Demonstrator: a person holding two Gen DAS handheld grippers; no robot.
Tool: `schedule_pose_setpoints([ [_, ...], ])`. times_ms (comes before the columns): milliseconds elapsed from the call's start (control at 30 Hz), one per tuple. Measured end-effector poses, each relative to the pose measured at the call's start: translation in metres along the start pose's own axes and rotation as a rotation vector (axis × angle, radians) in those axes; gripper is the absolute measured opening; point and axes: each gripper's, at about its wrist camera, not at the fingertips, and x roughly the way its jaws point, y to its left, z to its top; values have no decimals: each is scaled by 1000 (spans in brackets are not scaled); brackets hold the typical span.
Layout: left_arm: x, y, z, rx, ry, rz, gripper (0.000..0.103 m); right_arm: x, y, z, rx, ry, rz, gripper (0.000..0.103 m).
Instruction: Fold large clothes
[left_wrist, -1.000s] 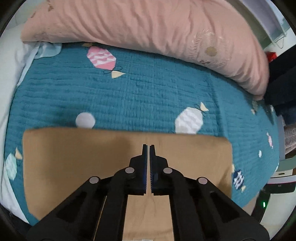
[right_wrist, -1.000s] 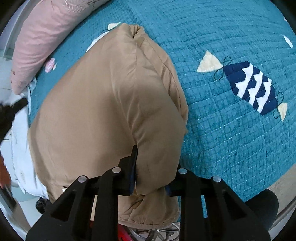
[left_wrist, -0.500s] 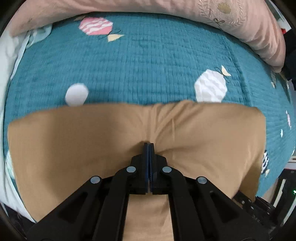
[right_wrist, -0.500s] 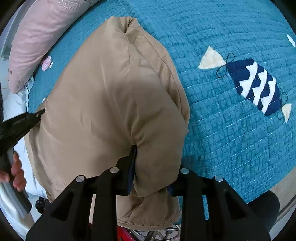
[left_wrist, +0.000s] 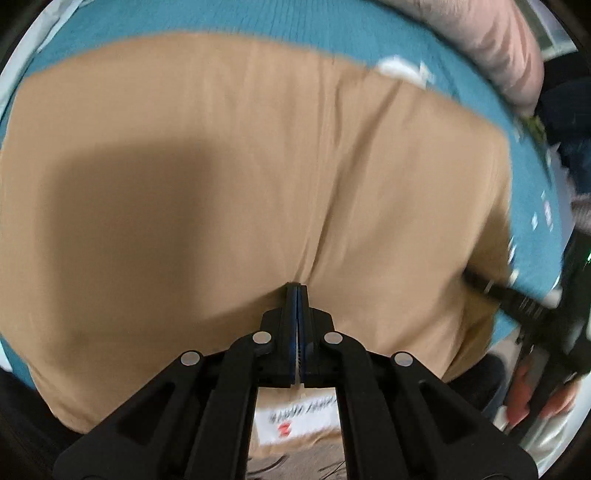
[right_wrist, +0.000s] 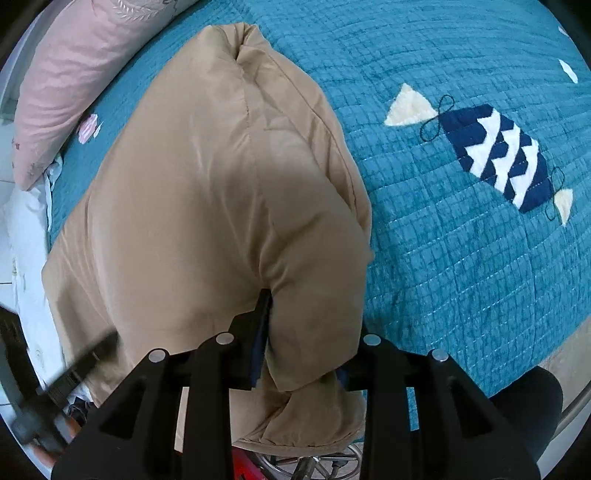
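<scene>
A large tan garment (left_wrist: 236, 177) lies folded on a teal quilted bedspread (right_wrist: 461, 258). In the left wrist view my left gripper (left_wrist: 296, 286) has its jaws pressed together at the garment's near edge, with cloth puckered at the tips and a white label (left_wrist: 295, 421) below. In the right wrist view my right gripper (right_wrist: 308, 321) is shut on a thick bunched fold of the tan garment (right_wrist: 207, 206) at its near right corner. The right gripper also shows at the right of the left wrist view (left_wrist: 517, 299), blurred.
A long pink pillow (right_wrist: 81, 74) lies along the far side of the bed, also in the left wrist view (left_wrist: 491, 48). White bedding (right_wrist: 26, 229) sits at the left. The bed edge, a wheeled stool base (right_wrist: 310, 461) and floor lie below the right gripper.
The left gripper has dropped down and in over the tan garment, which now fills its view. The left gripper has come into the right view's lower left. The right gripper keeps its hold.
</scene>
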Motion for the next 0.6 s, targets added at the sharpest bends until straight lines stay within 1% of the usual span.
schedule_pose_setpoints([
  [133, -1, 9, -39, -27, -27, -30, 0, -1, -1, -5, 10, -13, -8, 30],
  [200, -2, 13, -49, -32, -10, -38, 0, -1, 0, -7, 10, -22, -18, 30],
  [367, -11, 9, -67, 42, 38, -38, 0, -1, 0, -9, 27, -31, -29, 32],
  [400, -13, 8, -70, 50, 46, -48, 0, 0, -1, -9, 36, -30, -24, 32],
  [467, -19, 7, -71, 55, 70, -83, 1, 2, 3, -7, 40, -25, -20, 32],
  [500, -27, 7, -67, 54, 55, -94, 1, 2, 2, -6, 38, -20, -15, 32],
  [533, -37, 5, -60, 58, 22, -101, 1, 2, 1, -5, 39, -17, -11, 32],
  [600, -50, 1, -39, 57, -24, -115, 1, 1, -2, -3, 40, -10, -2, 32],
])
